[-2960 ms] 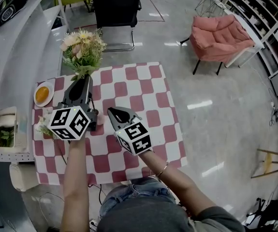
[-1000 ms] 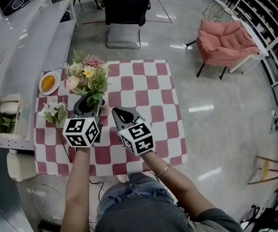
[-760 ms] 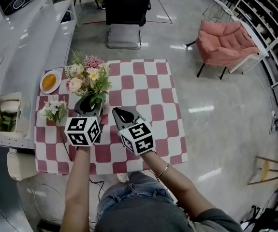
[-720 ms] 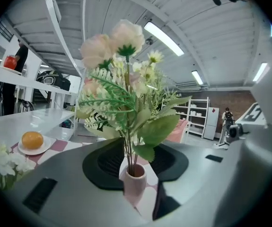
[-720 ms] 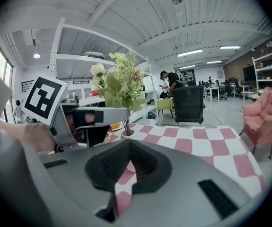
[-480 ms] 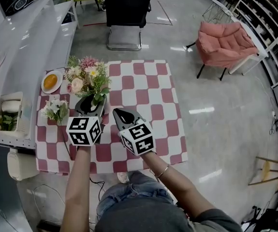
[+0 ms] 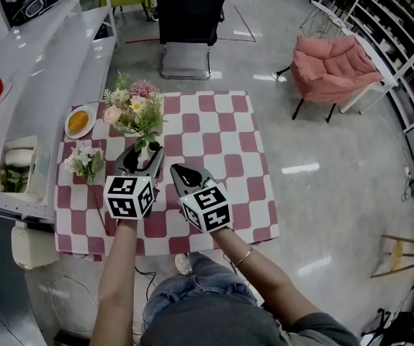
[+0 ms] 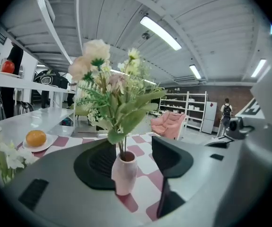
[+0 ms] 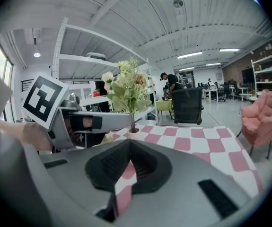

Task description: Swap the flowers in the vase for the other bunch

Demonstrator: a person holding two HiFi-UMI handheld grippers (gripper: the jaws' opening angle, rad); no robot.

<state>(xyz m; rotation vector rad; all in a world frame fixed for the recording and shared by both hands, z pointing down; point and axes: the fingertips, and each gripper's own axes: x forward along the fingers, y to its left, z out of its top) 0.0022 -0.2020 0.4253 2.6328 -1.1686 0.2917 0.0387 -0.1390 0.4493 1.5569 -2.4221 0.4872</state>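
Observation:
A small pink vase [image 8: 124, 176] holding a bouquet of pink, cream and green flowers [image 7: 131, 110] stands upright on the red-and-white checked table [image 7: 214, 135]. My left gripper [image 7: 143, 152] is open. Its jaws have just been opening, and the vase stands between them with a gap on the right side. A second bunch of white flowers [image 7: 84, 161] lies on the cloth to the left. My right gripper [image 7: 186, 173] hovers beside the left one, shut with nothing in it. In the right gripper view the bouquet [image 9: 128, 91] rises beyond the left gripper [image 9: 93, 122].
A plate with an orange [image 7: 78, 121] sits at the table's far left corner. A long white counter [image 7: 34, 63] runs along the left, with a tray [image 7: 16, 168] on it. A black chair [image 7: 192, 13] stands behind the table and a pink armchair [image 7: 333, 56] at the far right.
The left gripper's jaws have spread apart and no longer clamp the vase. The vase with its bouquet now stands by itself on the cloth. The right gripper has barely shifted.

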